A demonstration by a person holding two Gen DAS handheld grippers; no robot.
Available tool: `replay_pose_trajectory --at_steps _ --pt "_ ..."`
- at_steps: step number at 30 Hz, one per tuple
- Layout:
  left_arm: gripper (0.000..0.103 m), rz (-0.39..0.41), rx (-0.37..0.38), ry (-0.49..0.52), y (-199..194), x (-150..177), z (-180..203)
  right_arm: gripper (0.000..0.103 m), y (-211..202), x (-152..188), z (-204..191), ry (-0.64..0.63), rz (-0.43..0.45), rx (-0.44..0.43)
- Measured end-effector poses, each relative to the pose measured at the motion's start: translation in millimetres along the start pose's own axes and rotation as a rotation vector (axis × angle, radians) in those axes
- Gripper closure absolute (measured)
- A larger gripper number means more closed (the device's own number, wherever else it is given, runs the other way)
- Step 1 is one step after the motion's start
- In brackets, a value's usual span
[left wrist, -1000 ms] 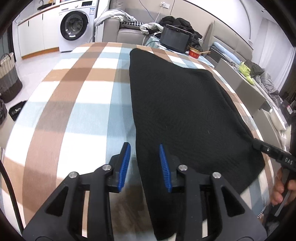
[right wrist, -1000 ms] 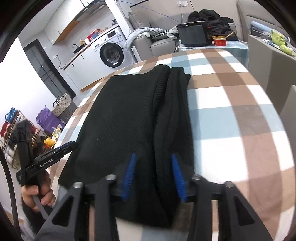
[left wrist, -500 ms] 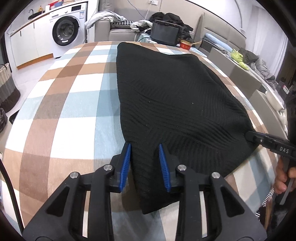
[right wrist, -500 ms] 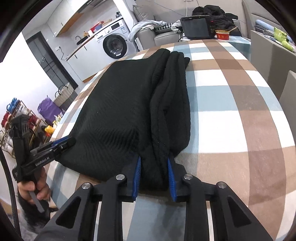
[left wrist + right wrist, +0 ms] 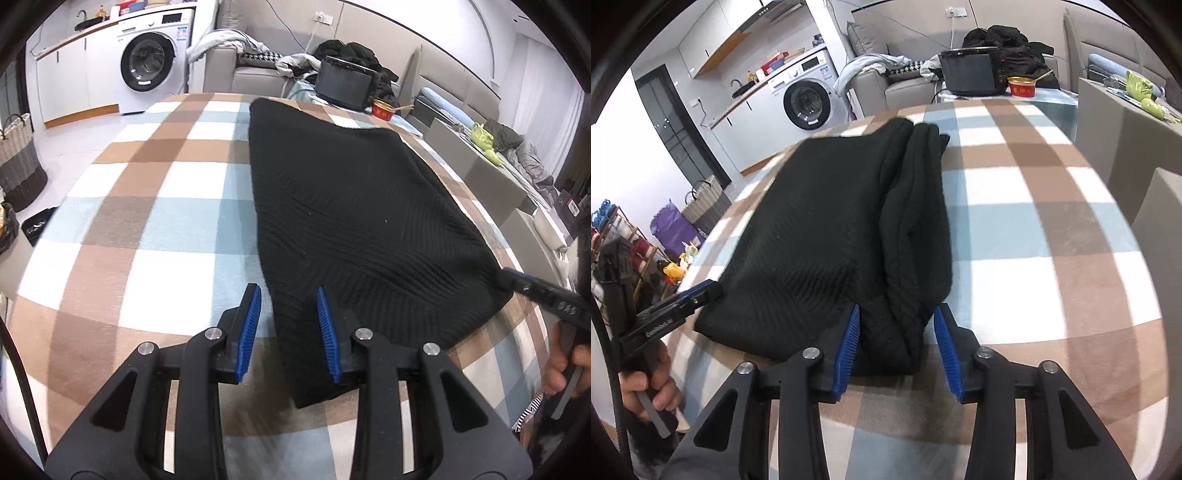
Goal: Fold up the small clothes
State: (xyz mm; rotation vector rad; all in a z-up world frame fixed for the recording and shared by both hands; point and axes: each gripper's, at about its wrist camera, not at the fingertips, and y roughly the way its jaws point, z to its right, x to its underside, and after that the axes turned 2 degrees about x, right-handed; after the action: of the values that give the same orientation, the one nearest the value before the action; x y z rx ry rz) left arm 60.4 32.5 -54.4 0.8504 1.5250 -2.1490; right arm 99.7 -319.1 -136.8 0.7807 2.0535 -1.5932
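Right tool [image 5: 895, 345] jaws opening around black knit sweater's [image 5: 827, 221] bunched hem; left tool [image 5: 288, 328] apart, straddling its corner. Should clamp both before lifting.

Left hand-held gripper [image 5: 289, 328]: angled downward, blue pads parted. Right hand-held gripper [image 5: 900, 350]: angled downward, jaws opening. A bare hand [image 5: 646, 384] grips the left unit's handle.

A white washing machine [image 5: 149, 61] stands under a counter at the upper left of the frame, beside a grey sofa [image 5: 255, 72] piled with laundry. A woven basket [image 5: 18, 158] sits on the pale floor [image 5: 74, 136] at left. The walls are light grey, evenly lit.
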Motion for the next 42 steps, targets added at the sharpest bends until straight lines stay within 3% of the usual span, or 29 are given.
replay_pose_trajectory --at_steps 1,3,5,9,12,14,21,33,42 --pt "0.071 0.014 0.003 0.000 -6 0 -1 0.057 -7 -1 2 -0.004 0.009 0.000" --pt "0.058 0.051 0.008 -0.004 -20 -1 -1 0.036 -25 -4 5 -0.030 0.044 0.013" --pt "0.034 0.082 0.007 -0.006 -31 -2 -1 0.027 -40 -7 6 -0.065 0.072 0.018" --pt "0.023 0.125 -0.008 0.023 -51 -7 3 0.006 -64 -10 4 -0.107 0.128 0.038" --pt "0.017 0.166 -0.013 0.056 -67 -7 10 0.000 -77 -8 -1 -0.116 0.189 0.021" --pt "0.002 0.179 -0.025 0.075 -71 -6 14 0.000 -83 -4 -7 -0.135 0.231 0.014" --pt "0.001 0.259 -0.081 0.139 -79 1 26 0.000 -78 9 -20 -0.215 0.320 0.031" --pt "0.001 0.294 -0.089 0.139 -49 1 18 0.000 -49 5 -26 -0.231 0.389 -0.044" --pt "0.001 0.297 -0.070 0.113 -45 1 11 0.000 -40 7 -37 -0.272 0.423 -0.044"
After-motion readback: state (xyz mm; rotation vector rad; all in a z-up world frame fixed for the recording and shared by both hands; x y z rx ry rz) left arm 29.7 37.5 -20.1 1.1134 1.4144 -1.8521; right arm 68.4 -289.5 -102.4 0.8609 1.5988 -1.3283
